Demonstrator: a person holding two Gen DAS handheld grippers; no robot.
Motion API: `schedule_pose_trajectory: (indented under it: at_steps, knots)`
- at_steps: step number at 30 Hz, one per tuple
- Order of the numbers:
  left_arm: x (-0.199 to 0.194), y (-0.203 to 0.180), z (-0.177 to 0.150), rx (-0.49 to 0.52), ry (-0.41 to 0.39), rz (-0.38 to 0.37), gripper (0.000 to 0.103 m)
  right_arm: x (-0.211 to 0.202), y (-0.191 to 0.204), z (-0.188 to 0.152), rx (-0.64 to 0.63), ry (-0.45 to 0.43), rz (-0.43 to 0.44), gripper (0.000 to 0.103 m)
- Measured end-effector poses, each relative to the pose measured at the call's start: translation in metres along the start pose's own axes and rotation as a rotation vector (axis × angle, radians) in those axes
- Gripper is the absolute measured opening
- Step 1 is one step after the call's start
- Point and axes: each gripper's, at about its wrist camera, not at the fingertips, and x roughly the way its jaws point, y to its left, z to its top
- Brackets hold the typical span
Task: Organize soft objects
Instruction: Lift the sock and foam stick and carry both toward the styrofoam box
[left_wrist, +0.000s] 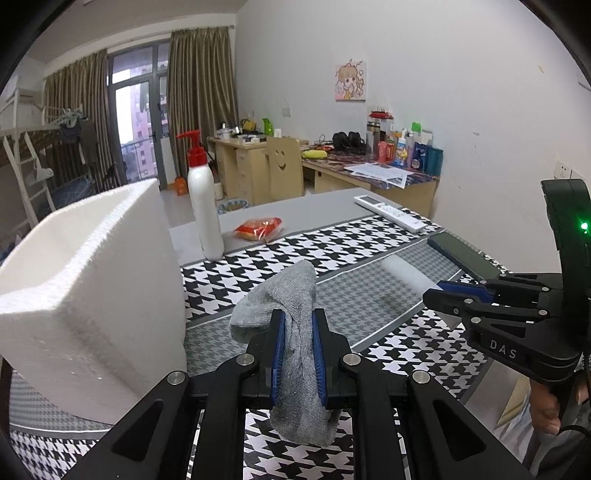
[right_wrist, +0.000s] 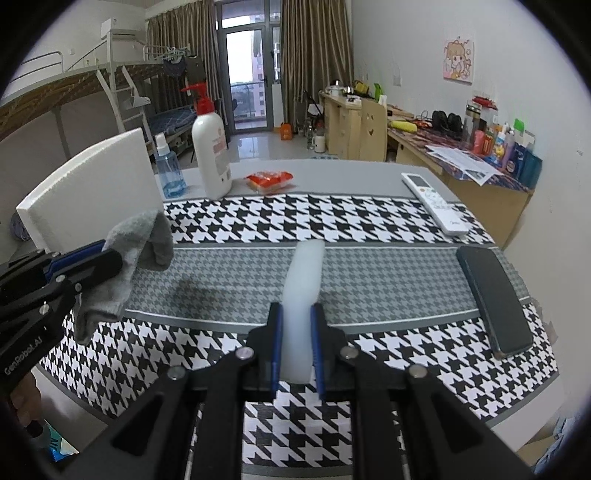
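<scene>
Left wrist view shows my left gripper (left_wrist: 298, 347) clamped on the grey sock (left_wrist: 291, 332), held above the desk (left_wrist: 314, 210) just beside the white foam box (left_wrist: 92, 295) at its left edge. My right gripper (right_wrist: 297, 347) pinches a white foam strip (right_wrist: 301, 295) over the checked cloth's (right_wrist: 258, 221) grey band, with bare cloth between it and the phone (right_wrist: 493, 299) toward the right edge.

Both claw-mounted views look forward low, sharing the houndstooth cloth (left_wrist: 332, 254).

Grey sock (left_wrist: 291, 332): knitted cloth, matt, fuzzy.
White strip (right_wrist: 301, 295): translucent, smooth, waxy-looking foam or plastic, can't tell which.
White box (left_wrist: 92, 295): foam, grainy, matt.
Tablecloth (right_wrist: 332, 221): woven cloth w/ houndstooth print, matt.
Phone (right_wrist: 495, 302): glossy black.
Lotion btl (right_wrist: 211, 155): smooth white plastic, slight sheen.
Snack pkt (right_wrist: 269, 181): shiny plastic film.
</scene>
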Motion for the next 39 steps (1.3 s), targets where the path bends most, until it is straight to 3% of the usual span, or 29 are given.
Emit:
schedule_pose_trajectory:
  at_steps: [39]
  knots:
    - [-0.062, 0.011, 0.043, 0.058, -0.202, 0.079, 0.016, -0.05, 0.02, 0.042, -0.066, -0.219, 0.068, 0.018]
